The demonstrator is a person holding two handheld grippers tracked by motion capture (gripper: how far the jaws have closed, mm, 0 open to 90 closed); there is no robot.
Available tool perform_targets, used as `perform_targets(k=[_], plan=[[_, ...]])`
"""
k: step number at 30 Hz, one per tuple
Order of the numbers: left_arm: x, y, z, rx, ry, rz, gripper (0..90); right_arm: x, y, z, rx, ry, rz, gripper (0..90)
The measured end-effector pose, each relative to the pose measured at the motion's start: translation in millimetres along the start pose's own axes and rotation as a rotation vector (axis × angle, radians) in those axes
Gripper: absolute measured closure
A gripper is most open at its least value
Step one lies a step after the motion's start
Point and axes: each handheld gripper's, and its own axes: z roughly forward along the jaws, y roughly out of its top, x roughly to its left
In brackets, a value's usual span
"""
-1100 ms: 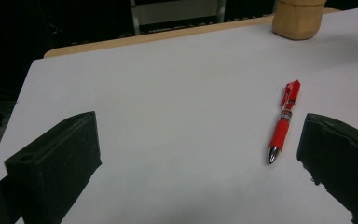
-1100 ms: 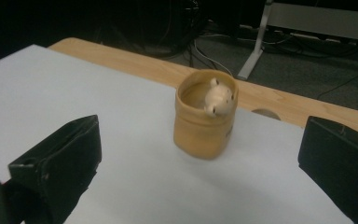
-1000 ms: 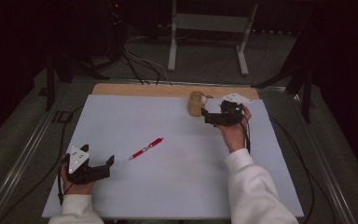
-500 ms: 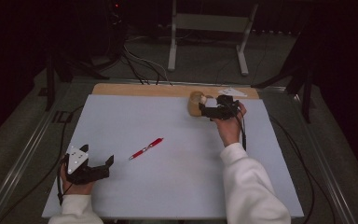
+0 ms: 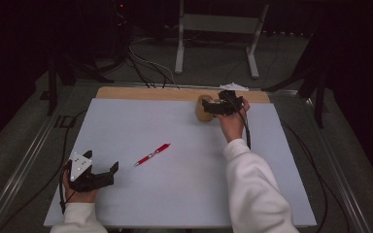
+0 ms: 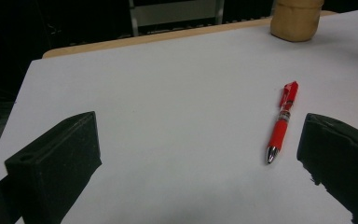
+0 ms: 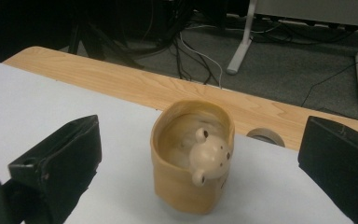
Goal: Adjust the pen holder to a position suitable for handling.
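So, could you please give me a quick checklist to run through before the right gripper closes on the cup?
1. Right gripper jaws open wide: ok.
2. Cup upright between the jaws: ok.
3. Jaws touching the cup: not ok, a gap shows on both sides.
4. Cup's inside free of loose items: cannot tell, a bear figure sits at the rim.
5. Pen lying well away from the cup: ok.
6. Left gripper open, holding nothing: ok.

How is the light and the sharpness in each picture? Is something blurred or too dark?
High view: white table cover evenly lit, surroundings almost black, whole picture soft. Left gripper view: red pen sharp, with a small glint on its tip; near black jaws slightly soft. Right gripper view: tan bear cup clear, with a soft shadow at its base; floor behind dim.
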Motion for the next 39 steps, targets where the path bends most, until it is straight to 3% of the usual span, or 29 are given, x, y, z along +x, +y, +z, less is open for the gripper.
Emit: perform_targets(k=[5,8,11,15,16,18,20,23,39], plan=[[-0.2,0.0,-0.2,0.001,0.000,-0.001,0.0,-4.0,-4.3,12.5,0.028,-0.023,0.015,0.0],[0.1,-0.2,-0.5,-0.002,-0.001,-0.004,0.0,-10.9,-11.8,27.3,0.059,-0.038,0.074,0.4],[0.8,-0.5,-0.6,-0.005,-0.001,-0.009,0.0,-14.8,-16.4,35.5,0.066,-0.059,0.103,5.3],[0.9,-0.6,-0.1,-0.002,-0.001,-0.008,0.0,-15.7,-23.0,46.0,0.087,-0.070,0.138,13.9],[0.8,-0.6,-0.1,-0.002,0.000,-0.008,0.0,-17.3,-24.9,48.5,0.092,-0.081,0.166,21.1],[0.9,-0.6,-0.4,-0.002,-0.001,-0.008,0.0,-18.2,-25.3,49.0,0.098,-0.093,0.185,25.5],[1.2,-0.7,-0.6,-0.002,0.000,-0.008,0.0,-20.0,-25.6,47.8,0.098,-0.059,0.207,37.2],[0.8,-0.8,-0.3,-0.002,-0.001,-0.009,0.0,-12.9,-22.0,44.2,0.113,-0.029,0.154,55.4],[-0.1,-0.6,-0.1,0.001,-0.002,-0.002,0.0,-5.1,-23.2,40.0,0.160,-0.048,0.144,63.7]])
